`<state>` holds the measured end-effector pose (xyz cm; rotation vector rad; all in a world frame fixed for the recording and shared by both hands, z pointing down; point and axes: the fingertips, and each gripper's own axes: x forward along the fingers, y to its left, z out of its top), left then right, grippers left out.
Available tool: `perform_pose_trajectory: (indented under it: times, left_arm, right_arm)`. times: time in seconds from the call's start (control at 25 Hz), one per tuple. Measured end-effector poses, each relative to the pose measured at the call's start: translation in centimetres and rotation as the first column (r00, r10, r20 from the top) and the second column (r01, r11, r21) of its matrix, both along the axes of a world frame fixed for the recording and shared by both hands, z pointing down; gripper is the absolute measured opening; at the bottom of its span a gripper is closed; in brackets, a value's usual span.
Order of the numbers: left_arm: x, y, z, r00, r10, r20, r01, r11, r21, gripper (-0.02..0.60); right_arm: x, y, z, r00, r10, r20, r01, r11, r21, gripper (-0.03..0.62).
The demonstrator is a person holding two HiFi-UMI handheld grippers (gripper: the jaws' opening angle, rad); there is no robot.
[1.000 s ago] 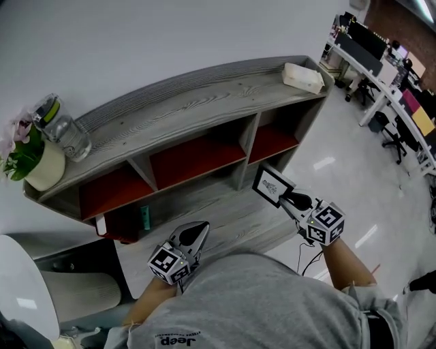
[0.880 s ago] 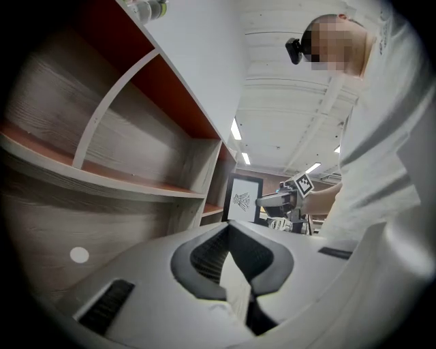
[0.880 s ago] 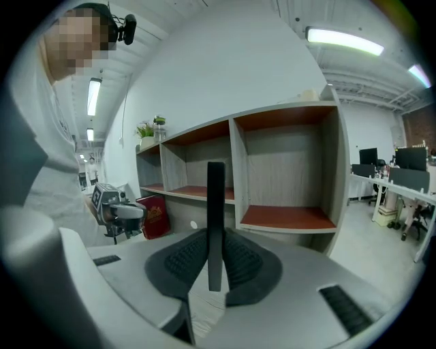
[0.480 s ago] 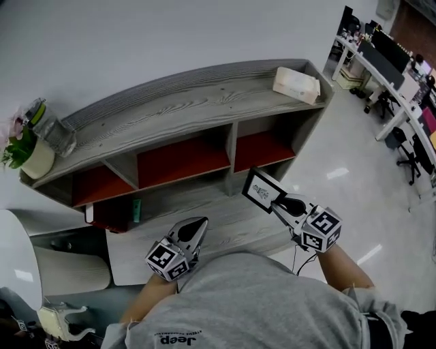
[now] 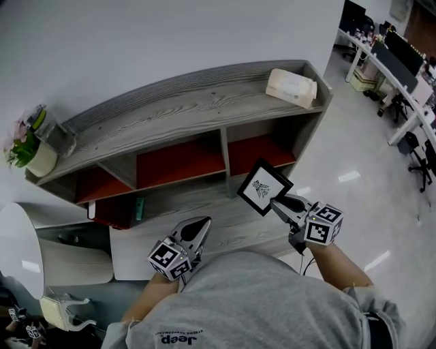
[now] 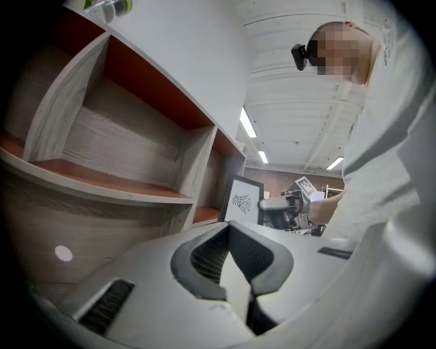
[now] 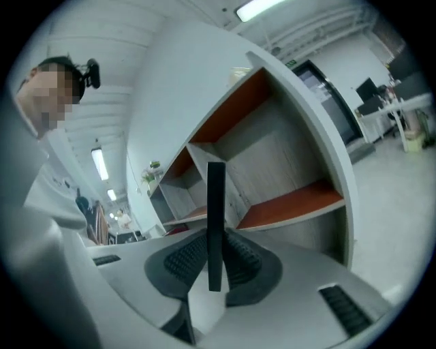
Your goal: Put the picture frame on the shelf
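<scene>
Right claw (image 5: 281,203) pinching picture frame (image 5: 264,187); left claw (image 5: 199,225) pressed together, empty; shirt (image 5: 225,300) reads "Jeep".

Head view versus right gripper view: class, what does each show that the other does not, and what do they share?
Only the head view: the picture frame's printed face, and the left gripper, held low with nothing in it. Only the right gripper view: the frame seen edge-on, a thin dark strip clamped between the two ribbed pads, and the ceiling lights. Both: the right gripper holding the frame in front of the grey shelf, whose red-lined compartments do not yet hold the frame.
</scene>
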<state>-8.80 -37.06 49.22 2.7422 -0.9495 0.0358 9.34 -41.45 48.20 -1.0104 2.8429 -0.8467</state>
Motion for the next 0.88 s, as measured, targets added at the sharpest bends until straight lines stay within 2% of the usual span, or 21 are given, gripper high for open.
perform_pose_trajectory:
  times: [0.2, 0.52, 0.72, 0.88]
  left_arm:
    - [0.2, -1.0, -0.3, 1.0, 0.012, 0.007, -0.012, 1.0, 0.001, 0.011]
    - [0.2, -1.8, 0.2, 1.0, 0.026, 0.011, -0.025, 0.999, -0.02, 0.011]
    - [0.2, -1.9, 0.5, 1.0, 0.026, 0.013, -0.026, 0.999, -0.029, 0.011]
    - [0.1, -1.9, 0.7, 0.999, 0.024, 0.021, -0.023, 0.999, -0.032, 0.011]
  right_arm:
    - [1.2, -1.4, 1.1, 0.975, 0.082, 0.205, -0.054, 0.989, -0.138, 0.077]
    - [2.3, -2.5, 2.9, 0.918, 0.188, 0.35, -0.088, 0.956, -0.281, 0.077]
    - [3.4, -3.2, 4.9, 0.853, 0.295, 0.431, -0.112, 0.909, -0.401, 0.077]
    - [3.8, -3.9, 5.7, 0.774, 0.37, 0.514, -0.107, 0.876, -0.47, 0.077]
